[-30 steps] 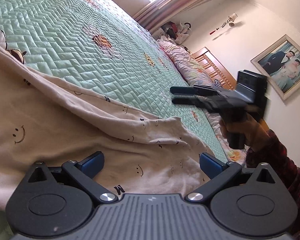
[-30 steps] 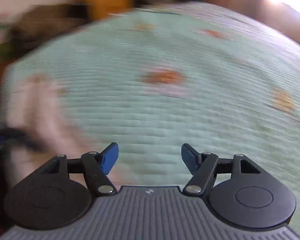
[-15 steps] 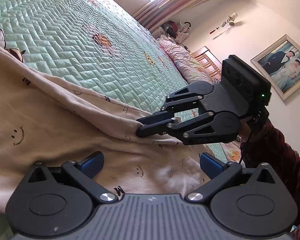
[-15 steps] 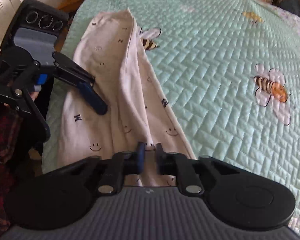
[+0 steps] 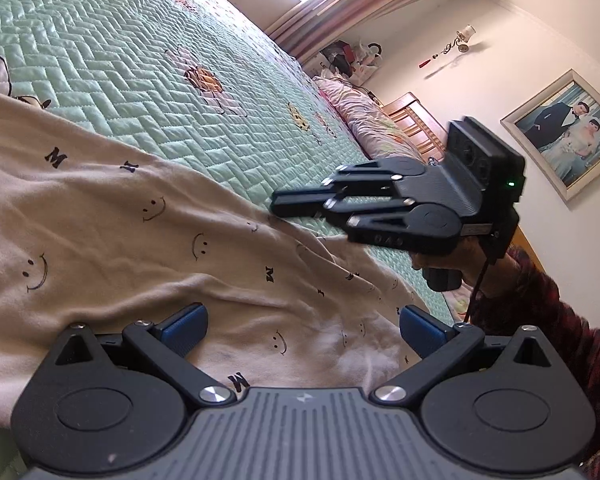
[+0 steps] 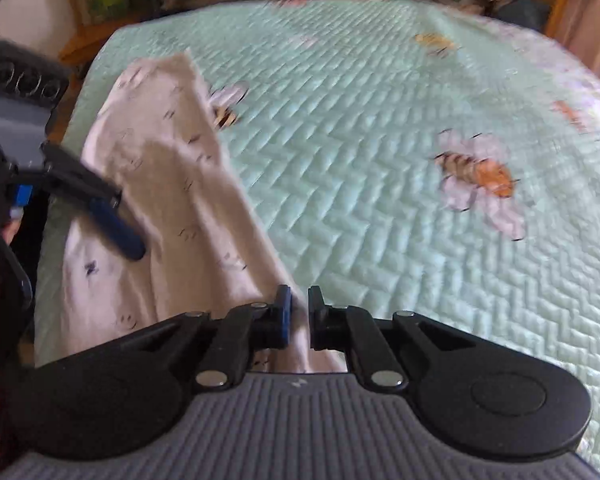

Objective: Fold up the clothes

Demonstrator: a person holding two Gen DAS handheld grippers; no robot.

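A cream garment [image 5: 140, 240] printed with smiley faces and letters lies on the green quilted bed [image 5: 140, 60]. My left gripper [image 5: 302, 330] hovers open just over its near part, with cloth below the blue pads and nothing pinched. My right gripper [image 5: 276, 204] is shut on the garment's far edge, lifting a ridge of cloth there. In the right wrist view the right gripper [image 6: 298, 312] has a strip of the garment [image 6: 172, 184] pinched between its pads. A blue-padded finger [image 6: 120, 232] of the left gripper reaches over the cloth from the left.
The bee-patterned quilt [image 6: 380, 200] stretches wide beyond the garment. Pillows [image 5: 364, 120] and a wooden headboard [image 5: 416, 120] lie at the bed's far end, with a framed picture [image 5: 568, 136] on the wall. A red plaid sleeve [image 5: 540, 300] holds the right gripper. Cluttered shelves [image 6: 100, 4] stand past the bed.
My right gripper swung in from above the bed, closed on the garment's edge, then drew it sideways so the cloth lies flatter. The left gripper stayed put and open.
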